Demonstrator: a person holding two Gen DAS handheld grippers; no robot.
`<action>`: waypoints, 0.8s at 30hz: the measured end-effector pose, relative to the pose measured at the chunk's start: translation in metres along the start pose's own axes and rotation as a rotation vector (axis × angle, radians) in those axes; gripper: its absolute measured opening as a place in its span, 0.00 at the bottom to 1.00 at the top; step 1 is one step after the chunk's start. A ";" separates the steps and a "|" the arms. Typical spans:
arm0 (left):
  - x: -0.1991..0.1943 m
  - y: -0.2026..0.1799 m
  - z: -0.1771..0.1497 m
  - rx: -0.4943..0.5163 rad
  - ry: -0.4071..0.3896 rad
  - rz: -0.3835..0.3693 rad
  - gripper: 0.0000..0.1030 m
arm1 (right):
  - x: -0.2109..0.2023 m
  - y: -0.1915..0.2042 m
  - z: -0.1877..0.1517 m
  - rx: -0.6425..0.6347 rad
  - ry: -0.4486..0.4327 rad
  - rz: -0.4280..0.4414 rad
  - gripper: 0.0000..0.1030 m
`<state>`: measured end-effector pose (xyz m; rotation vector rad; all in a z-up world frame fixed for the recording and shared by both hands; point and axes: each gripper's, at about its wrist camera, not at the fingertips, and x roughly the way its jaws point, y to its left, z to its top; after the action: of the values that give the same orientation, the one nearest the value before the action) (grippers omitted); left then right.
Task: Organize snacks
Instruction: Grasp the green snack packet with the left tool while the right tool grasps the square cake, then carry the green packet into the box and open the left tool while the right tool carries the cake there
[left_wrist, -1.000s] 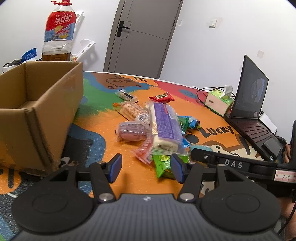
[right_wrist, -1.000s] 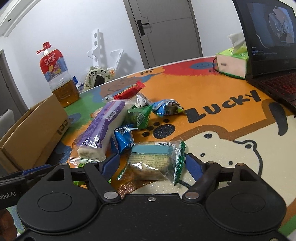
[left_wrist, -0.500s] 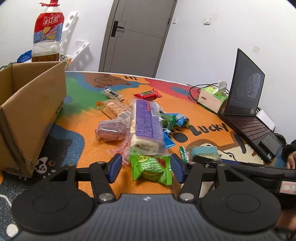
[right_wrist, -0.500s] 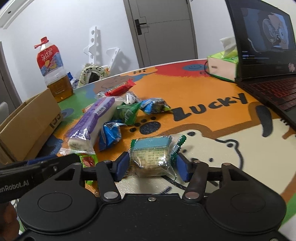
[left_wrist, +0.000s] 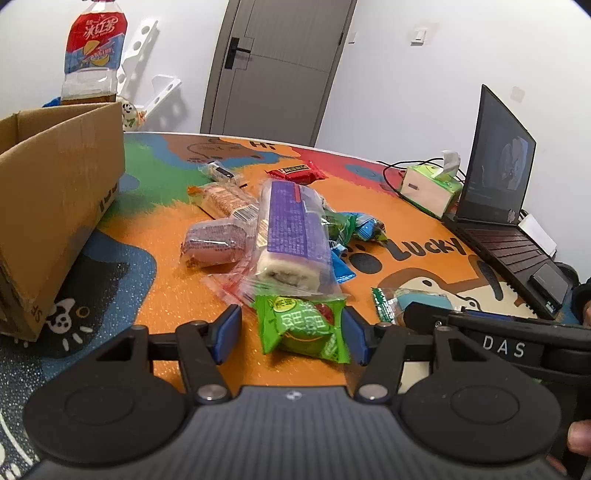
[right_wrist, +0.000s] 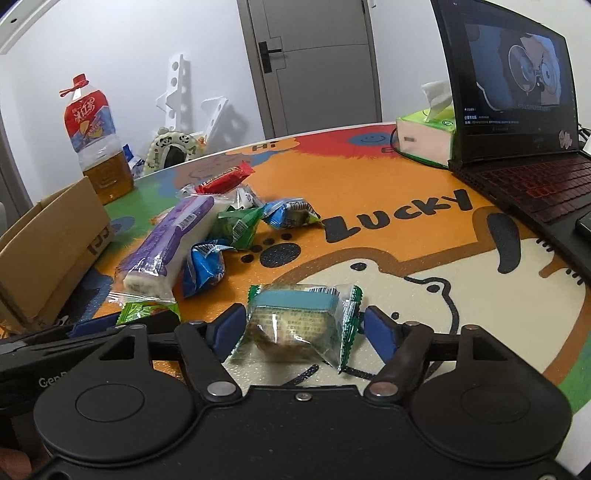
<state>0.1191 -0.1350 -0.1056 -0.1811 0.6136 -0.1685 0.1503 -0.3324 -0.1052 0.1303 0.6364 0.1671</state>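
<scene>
Table (right_wrist: 388, 206): I see the snacks lying loose on its colourful mat.
Cardboard box (left_wrist: 55, 192): open, left of the pile.
Purple roll cake (left_wrist: 291, 232): lying mid-pile.
Right gripper (right_wrist: 303, 330): my jaws have just been opening; teal cake packet (right_wrist: 299, 325) between them, unpressed.
Left gripper (left_wrist: 291, 328): unclenched around the green snack packet (left_wrist: 306, 328).
</scene>
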 end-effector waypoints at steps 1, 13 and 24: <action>0.000 0.000 0.000 0.007 -0.004 0.009 0.51 | 0.001 0.001 0.000 -0.005 0.005 0.000 0.69; -0.020 0.023 -0.004 -0.050 0.003 -0.003 0.32 | 0.014 0.028 0.000 -0.067 0.035 0.033 0.84; -0.054 0.038 0.005 -0.066 -0.071 0.015 0.32 | -0.001 0.037 0.000 -0.100 -0.004 -0.014 0.51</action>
<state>0.0827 -0.0867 -0.0801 -0.2453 0.5505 -0.1273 0.1451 -0.2963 -0.0985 0.0296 0.6231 0.1850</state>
